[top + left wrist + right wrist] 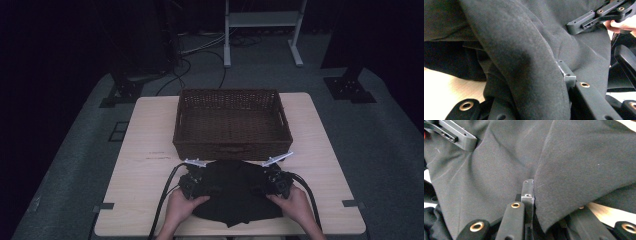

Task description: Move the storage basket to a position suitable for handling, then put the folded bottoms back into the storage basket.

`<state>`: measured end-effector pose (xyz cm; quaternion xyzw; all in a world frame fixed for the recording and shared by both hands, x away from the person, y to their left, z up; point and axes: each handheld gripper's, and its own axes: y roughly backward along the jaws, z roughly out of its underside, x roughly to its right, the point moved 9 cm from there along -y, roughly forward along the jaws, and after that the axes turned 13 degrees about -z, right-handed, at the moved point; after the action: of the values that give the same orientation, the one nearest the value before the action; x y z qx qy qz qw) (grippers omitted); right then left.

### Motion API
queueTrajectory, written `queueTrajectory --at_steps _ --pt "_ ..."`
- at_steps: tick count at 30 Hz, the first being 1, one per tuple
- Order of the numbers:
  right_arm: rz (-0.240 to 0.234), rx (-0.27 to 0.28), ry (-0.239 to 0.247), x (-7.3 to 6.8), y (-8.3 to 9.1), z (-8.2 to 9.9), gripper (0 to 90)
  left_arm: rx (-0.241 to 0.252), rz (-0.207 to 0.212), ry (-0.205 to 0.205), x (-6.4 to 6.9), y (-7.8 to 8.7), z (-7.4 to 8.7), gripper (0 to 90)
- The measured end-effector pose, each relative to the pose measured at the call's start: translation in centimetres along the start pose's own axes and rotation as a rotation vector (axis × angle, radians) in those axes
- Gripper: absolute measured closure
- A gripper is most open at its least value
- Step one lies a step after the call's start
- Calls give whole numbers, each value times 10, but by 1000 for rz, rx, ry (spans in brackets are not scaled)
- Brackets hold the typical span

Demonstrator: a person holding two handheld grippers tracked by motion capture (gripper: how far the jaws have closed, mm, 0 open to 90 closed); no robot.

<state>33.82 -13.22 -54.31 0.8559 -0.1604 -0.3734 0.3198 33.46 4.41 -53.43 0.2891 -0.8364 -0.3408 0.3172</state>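
A black garment (232, 192) lies crumpled on the wooden table (145, 145), just in front of a wicker basket (230, 147). My left gripper (200, 186) is shut on the garment's left side. A thick fold of the cloth (529, 50) runs between its jaws, and one fingertip (567, 75) shows beside the fold. My right gripper (265, 186) is shut on the right side, where a cloth edge (574, 170) is pinched against its fingertip (527, 190). Each far jaw is hidden under fabric. A hand holds each gripper from the near edge.
The brown wicker basket stands empty at the table's middle, its front wall close to the garment. Bare tabletop lies left (145, 170) and right (325, 165) of the cloth. Beyond the table are cables on the floor (200, 60) and a white stand (262, 30).
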Motion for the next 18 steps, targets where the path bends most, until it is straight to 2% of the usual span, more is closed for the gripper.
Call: queueTrajectory --at_steps 8,14,18 --pt "8 5 28 -8 5 0 757 16 -6 -15 3 5 -1 679" --pt "-7 17 51 -14 10 -1 765 29 -5 -41 8 13 -1 685" --pt "3 21 78 -21 15 -1 768 56 -6 -43 14 20 -3 687"
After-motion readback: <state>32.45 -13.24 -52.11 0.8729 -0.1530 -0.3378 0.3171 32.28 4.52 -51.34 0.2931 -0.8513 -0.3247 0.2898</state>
